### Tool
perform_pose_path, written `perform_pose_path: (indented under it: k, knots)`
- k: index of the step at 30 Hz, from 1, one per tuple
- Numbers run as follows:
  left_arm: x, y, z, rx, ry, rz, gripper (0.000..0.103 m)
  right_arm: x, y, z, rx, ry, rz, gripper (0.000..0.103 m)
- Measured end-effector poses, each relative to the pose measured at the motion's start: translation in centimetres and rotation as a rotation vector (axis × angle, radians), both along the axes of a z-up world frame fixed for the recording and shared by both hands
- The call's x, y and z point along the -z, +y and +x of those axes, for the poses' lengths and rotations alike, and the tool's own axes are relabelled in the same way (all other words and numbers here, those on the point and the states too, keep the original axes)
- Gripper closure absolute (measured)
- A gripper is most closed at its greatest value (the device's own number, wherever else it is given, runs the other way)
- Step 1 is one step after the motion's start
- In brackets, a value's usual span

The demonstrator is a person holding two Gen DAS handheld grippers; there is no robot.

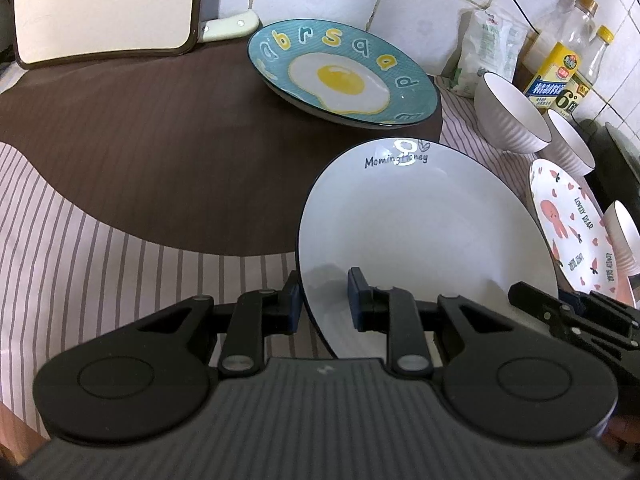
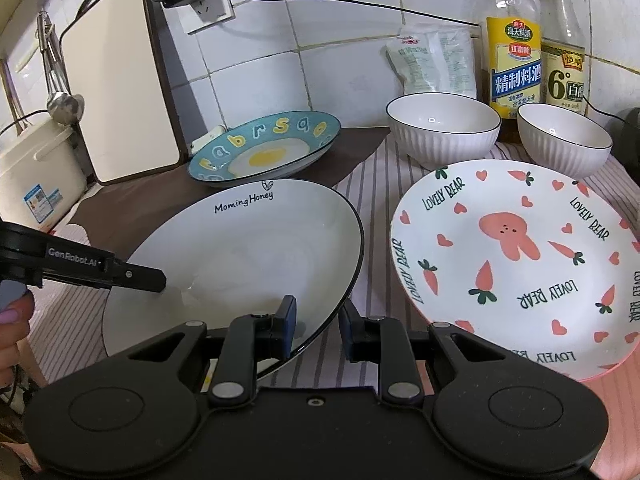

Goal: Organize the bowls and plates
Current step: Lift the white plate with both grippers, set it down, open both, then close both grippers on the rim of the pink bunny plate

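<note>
A white "Morning Honey" plate (image 1: 420, 224) with a dark rim sits between both grippers; it also shows in the right wrist view (image 2: 248, 252). My left gripper (image 1: 324, 300) straddles its left rim, jaws apart. My right gripper (image 2: 318, 330) straddles its right rim, jaws apart. A blue fried-egg plate (image 1: 340, 72) lies at the back (image 2: 266, 148). A pink "Lovely Bear" plate (image 2: 516, 264) lies to the right (image 1: 568, 224). Two white ribbed bowls (image 2: 444, 128) (image 2: 564, 136) stand behind it. A third bowl (image 1: 622, 236) peeks in at the right edge of the left wrist view.
A cutting board (image 2: 120, 80) leans on the tiled wall at the left. Two bottles (image 2: 514, 48) (image 2: 564, 48) and a white bag (image 2: 436, 60) stand along the back wall. A brown mat (image 1: 140, 152) covers part of the striped cloth (image 1: 80, 248). A ladle (image 2: 60, 92) hangs left.
</note>
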State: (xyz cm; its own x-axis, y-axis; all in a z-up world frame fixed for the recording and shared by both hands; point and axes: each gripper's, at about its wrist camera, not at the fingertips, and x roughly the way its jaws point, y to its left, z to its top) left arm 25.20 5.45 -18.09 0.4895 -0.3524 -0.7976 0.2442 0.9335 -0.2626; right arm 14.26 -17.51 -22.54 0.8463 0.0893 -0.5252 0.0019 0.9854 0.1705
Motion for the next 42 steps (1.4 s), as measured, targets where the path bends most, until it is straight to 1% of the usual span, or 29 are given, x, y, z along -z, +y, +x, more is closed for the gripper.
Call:
perform_pose_path:
  k: [3, 5, 7, 9, 13, 17, 21, 23, 26, 31, 33, 36, 40, 42]
  knots:
    - [0.0, -0.2, -0.1, -0.005, 0.0, 0.012, 0.08, 0.2, 0.1, 0.2, 0.006, 0.026, -0.014, 0.074]
    - [-0.1, -0.5, -0.2, -0.016, 0.001, 0.024, 0.077, 0.2, 0.2, -0.1, 0.009, 0.023, -0.017, 0.073]
    - [-0.2, -0.8, -0.4, -0.022, 0.009, 0.038, 0.072, -0.1, 0.4, -0.5, 0.001, 0.019, -0.05, 0.073]
    - [-0.4, -0.9, -0.7, -0.03, 0.019, 0.048, 0.063, -0.5, 0.4, -1.3, -0.007, 0.009, -0.066, 0.073]
    - [-1.2, -0.7, -2.0, -0.059, 0.04, 0.06, 0.062, -1.5, -0.5, -3.5, -0.005, -0.014, -0.045, 0.072]
    - [-3.2, -0.6, -3.8, -0.078, 0.016, 0.083, 0.059, -2.8, -1.8, -6.5, 0.007, -0.05, -0.052, 0.071]
    - [-6.0, -1.6, -5.5, -0.056, -0.024, 0.084, 0.058, -4.3, -3.3, -9.3, 0.017, -0.095, -0.076, 0.07]
    - [-7.4, -2.7, -6.4, -0.036, -0.047, 0.083, 0.057, -5.0, -4.2, -10.6, 0.021, -0.123, -0.082, 0.068]
    - [-9.2, -4.6, -7.6, 0.007, -0.077, 0.074, 0.054, -6.0, -5.5, -12.2, 0.033, -0.159, -0.088, 0.06]
    - [-10.7, -8.8, -9.4, 0.089, -0.098, 0.072, 0.052, -6.5, -7.6, -14.1, 0.054, -0.184, -0.132, 0.054]
    - [-10.8, -10.5, -9.8, 0.108, -0.099, 0.069, 0.051, -6.4, -8.6, -14.6, 0.06, -0.183, -0.144, 0.051]
    - [-10.4, -13.0, -10.4, 0.115, -0.092, 0.055, 0.05, -5.9, -9.9, -14.9, 0.081, -0.179, -0.157, 0.051]
    - [-8.9, -16.1, -10.8, 0.101, -0.067, 0.042, 0.05, -4.9, -11.6, -14.9, 0.105, -0.194, -0.125, 0.05]
    - [-8.0, -17.2, -10.7, 0.081, -0.067, 0.049, 0.05, -4.2, -12.3, -14.6, 0.121, -0.201, -0.11, 0.049]
